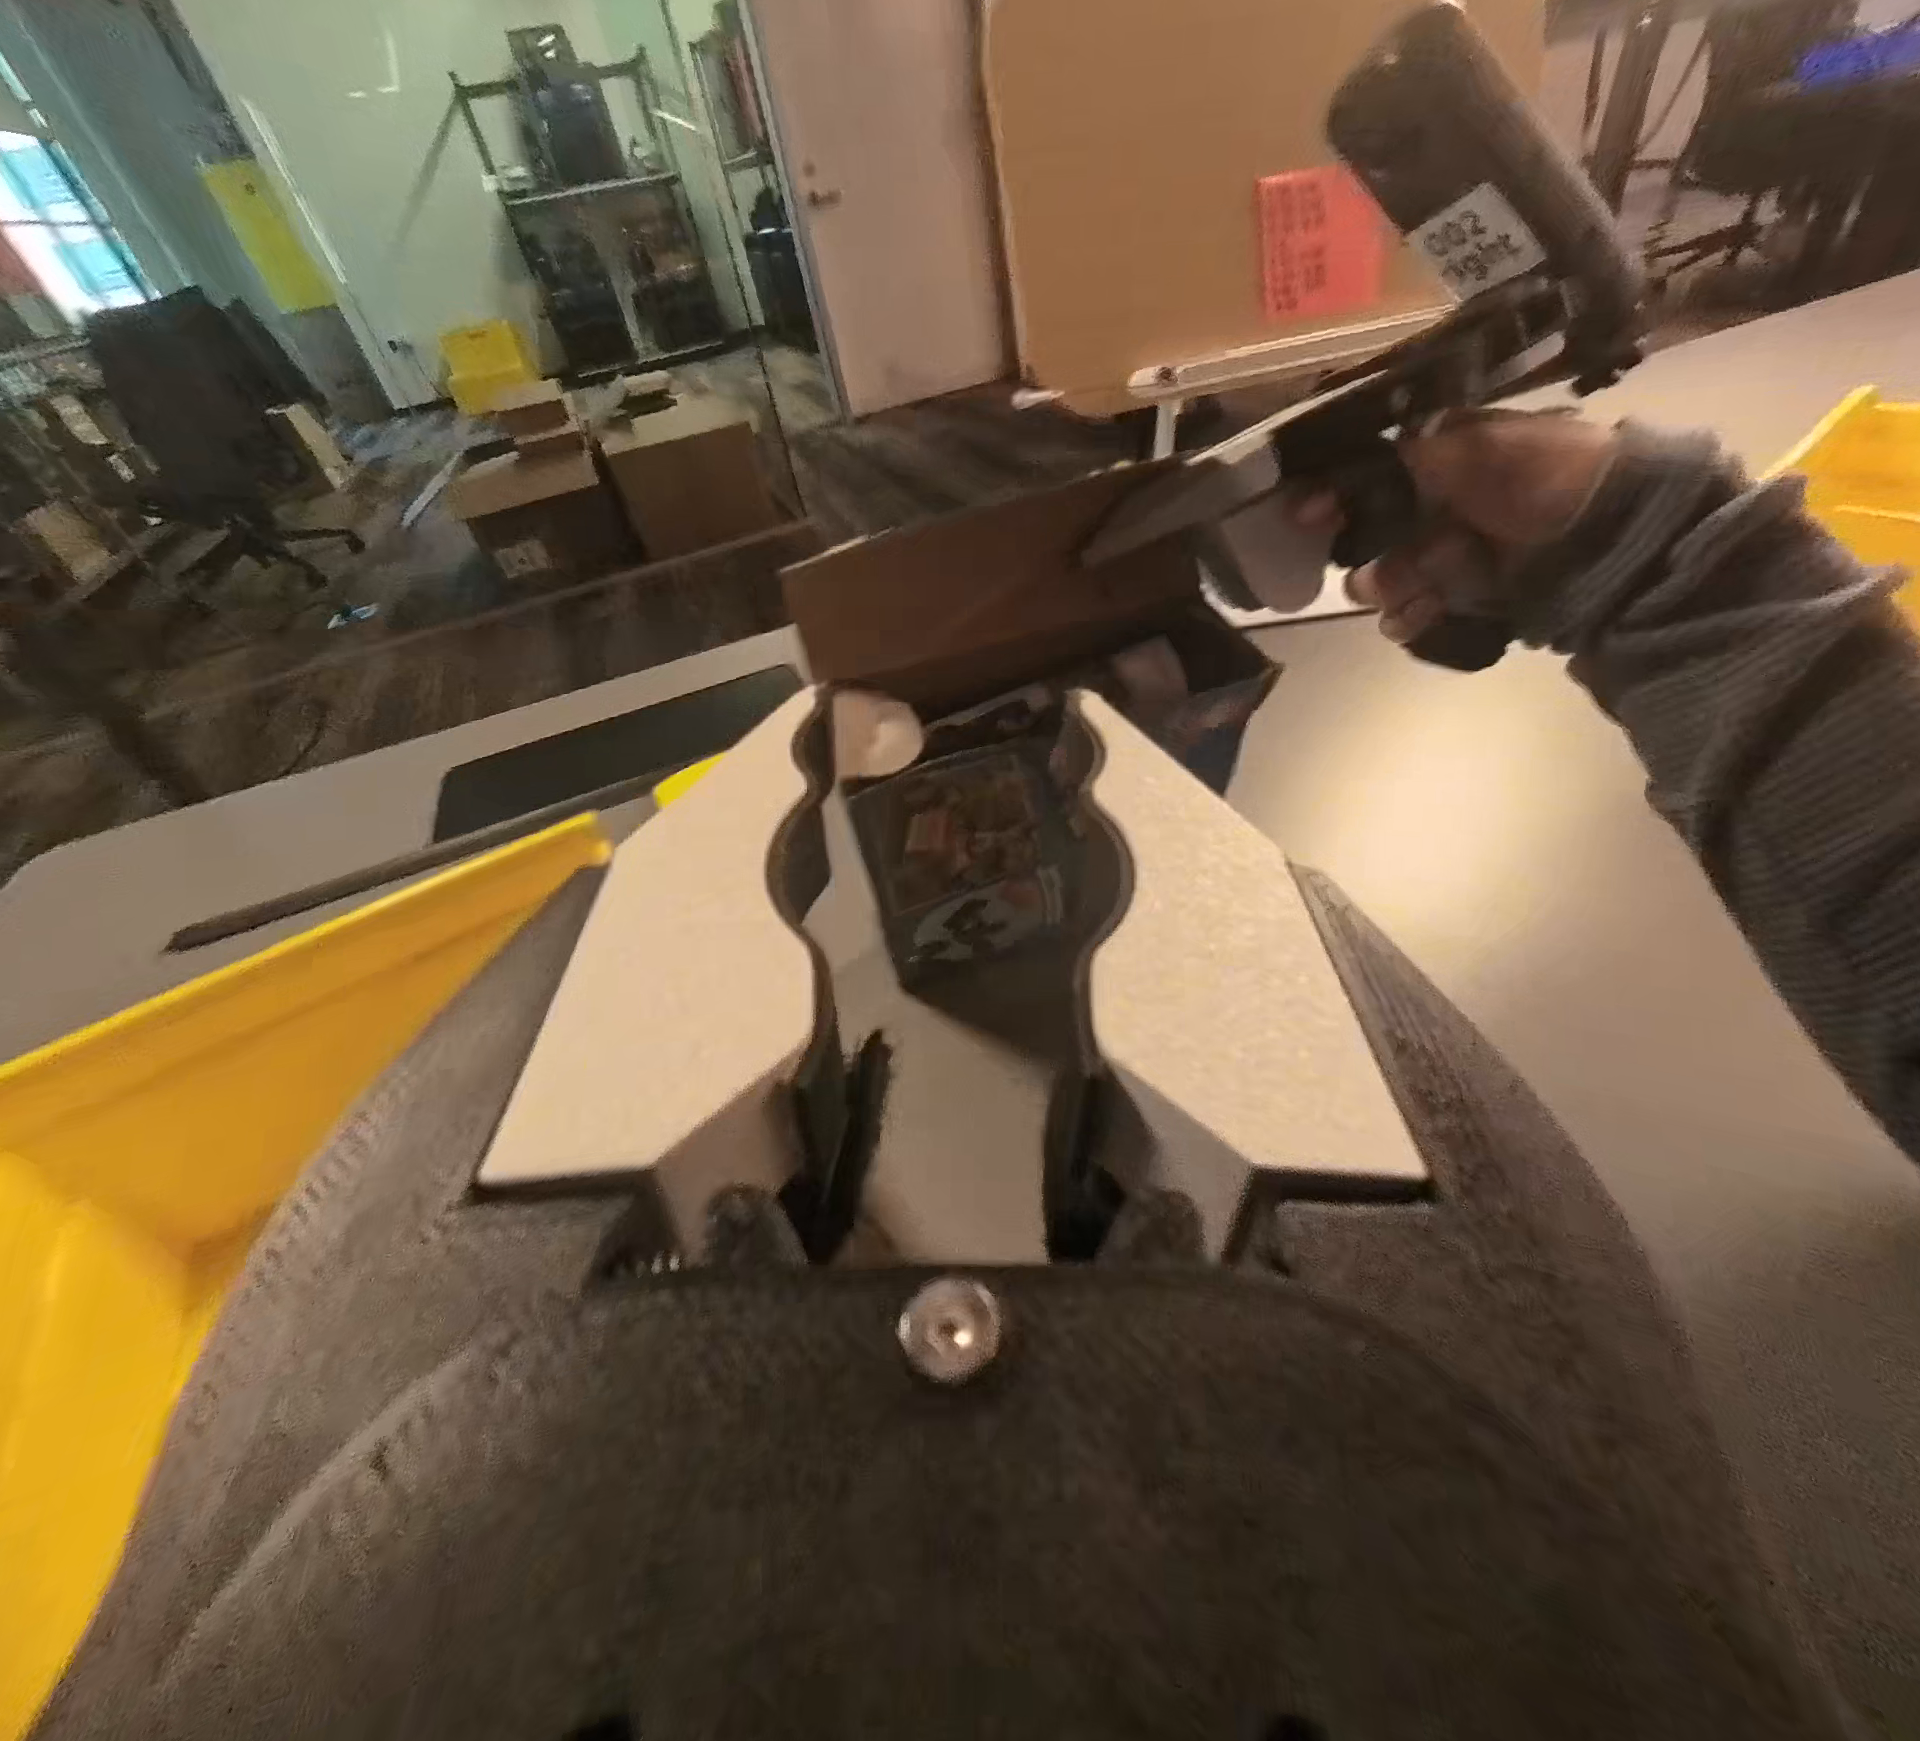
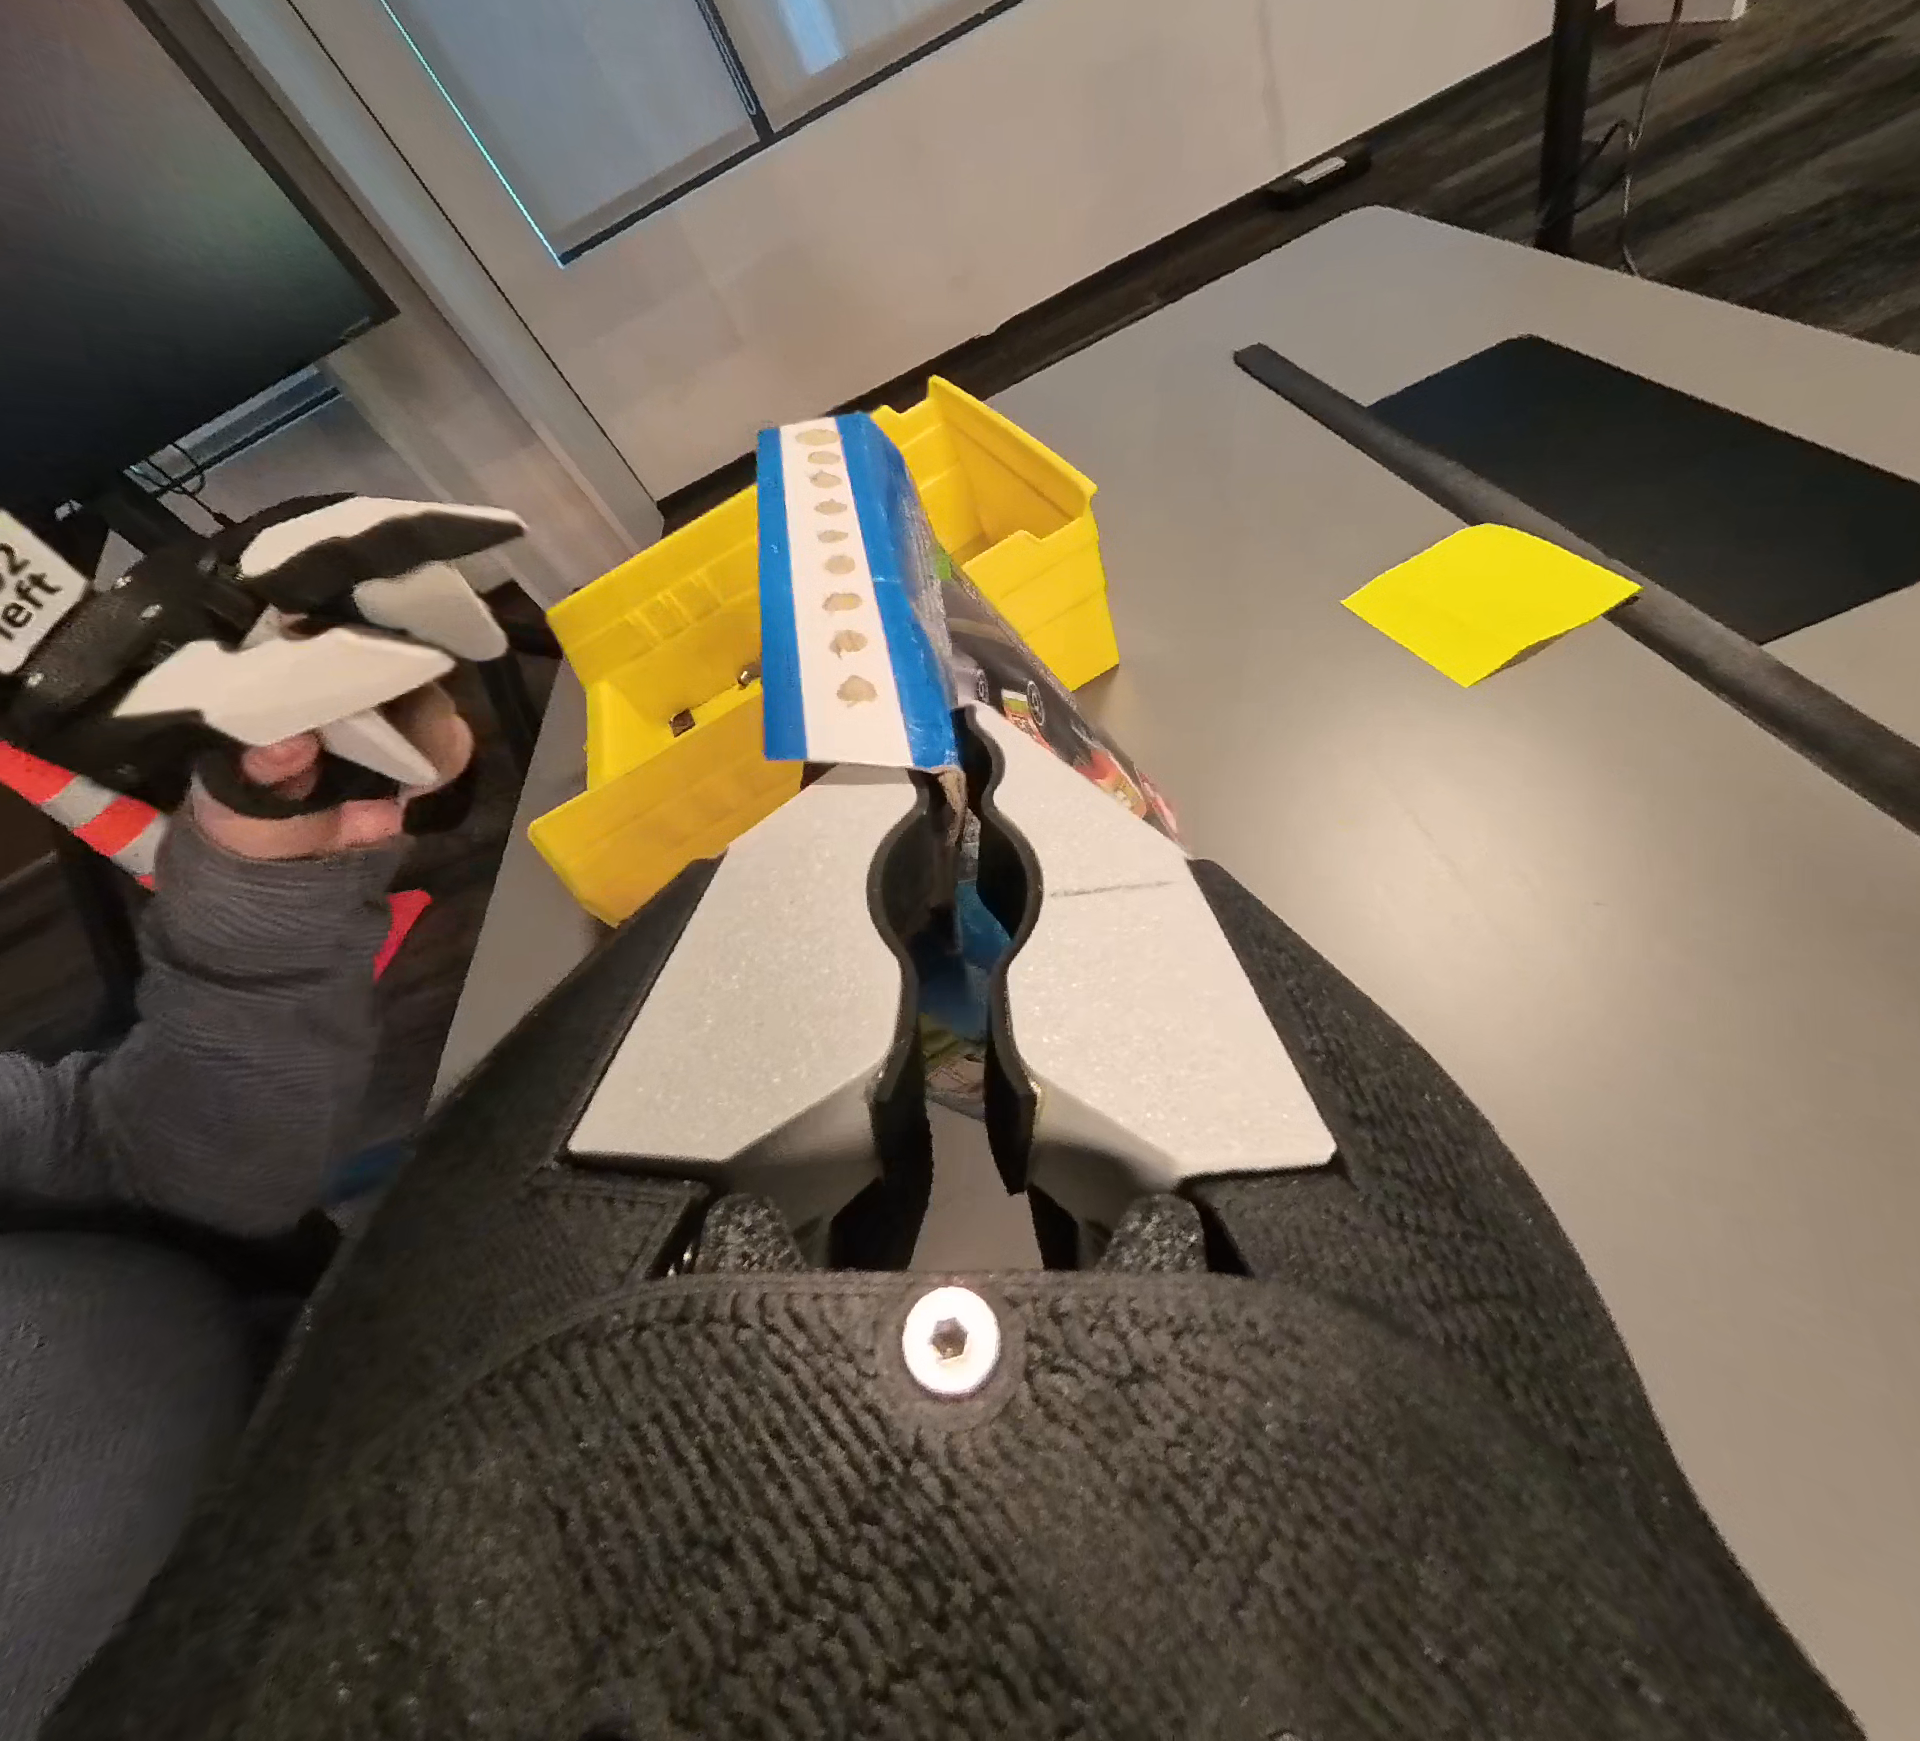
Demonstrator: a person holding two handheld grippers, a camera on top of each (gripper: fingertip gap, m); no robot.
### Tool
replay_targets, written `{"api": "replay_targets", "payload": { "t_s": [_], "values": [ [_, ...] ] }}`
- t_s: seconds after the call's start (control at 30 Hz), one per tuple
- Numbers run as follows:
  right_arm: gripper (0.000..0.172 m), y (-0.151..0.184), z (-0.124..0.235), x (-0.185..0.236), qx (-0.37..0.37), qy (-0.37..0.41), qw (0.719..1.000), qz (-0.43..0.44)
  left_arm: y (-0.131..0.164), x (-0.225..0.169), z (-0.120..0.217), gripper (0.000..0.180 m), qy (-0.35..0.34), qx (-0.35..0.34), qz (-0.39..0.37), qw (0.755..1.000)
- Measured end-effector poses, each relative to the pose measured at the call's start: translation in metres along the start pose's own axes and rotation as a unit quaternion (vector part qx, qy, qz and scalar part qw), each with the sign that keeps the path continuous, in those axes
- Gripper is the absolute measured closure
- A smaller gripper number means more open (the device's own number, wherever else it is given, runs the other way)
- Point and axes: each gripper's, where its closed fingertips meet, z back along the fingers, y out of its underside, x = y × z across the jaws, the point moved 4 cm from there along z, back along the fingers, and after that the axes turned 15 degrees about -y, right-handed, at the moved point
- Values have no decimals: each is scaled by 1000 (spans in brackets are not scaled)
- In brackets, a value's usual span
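Only the right view shows carton's blue-and-white flap.

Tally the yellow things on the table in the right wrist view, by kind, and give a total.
Yellow bins: 1, with a divider inside, behind the printed carton pinched by the right gripper.
Yellow paper sheets: 1, lying partly over the black rod.
Total: 2
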Motion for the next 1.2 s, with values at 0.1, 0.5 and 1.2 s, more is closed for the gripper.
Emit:
{"api": "replay_targets", "payload": {
  "t_s": [0.1, 0.5, 1.2],
  "values": [
    [172, 1, 1, 2, 5, 0, 1000, 2, 14, 35, 20, 139, -80, 39, -29, 996],
    [172, 2, 2, 2, 6, 0, 1000, -5, 144, 93, 33, 140, -36, 442, -13, 896],
    [172, 3, 1, 2, 8, -4, 1000, -6, 192, 86, 15, 161, 41, 528, -100, 842]
  ]
}}
